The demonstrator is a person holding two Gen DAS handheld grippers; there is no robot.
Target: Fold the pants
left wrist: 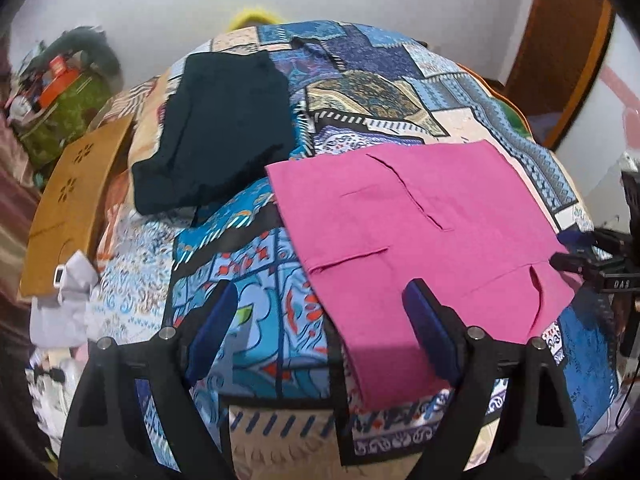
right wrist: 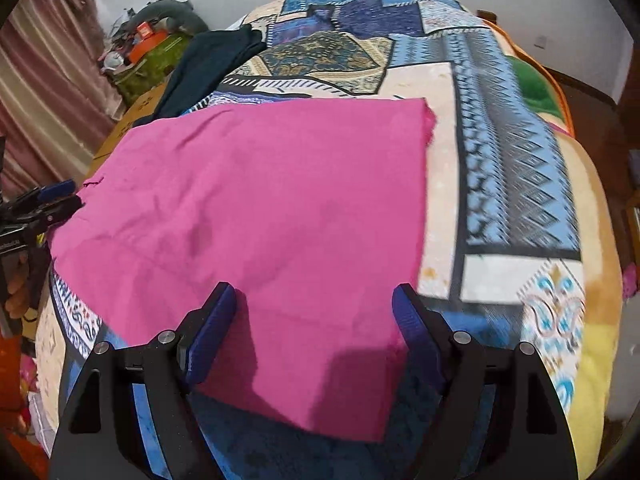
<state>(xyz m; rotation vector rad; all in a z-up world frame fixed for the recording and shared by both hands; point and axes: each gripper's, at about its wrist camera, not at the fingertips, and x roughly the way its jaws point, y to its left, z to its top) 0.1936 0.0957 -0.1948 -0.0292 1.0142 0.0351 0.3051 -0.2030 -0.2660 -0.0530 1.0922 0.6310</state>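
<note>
Pink pants lie folded flat on a blue patchwork bedspread, with several seams and slits showing. My left gripper hovers open at their near left edge. Its right finger is over the pink cloth and its left finger over the bedspread. In the right wrist view the pink pants fill the middle. My right gripper stands open over their near edge, the cloth lying under the gap and not pinched. Each gripper also shows in the other's view: the right gripper and the left gripper.
A dark folded garment lies on the bed beyond the pants, to the left. A cardboard box and a cluttered pile stand left of the bed, beside a curtain. A wooden door is at the right.
</note>
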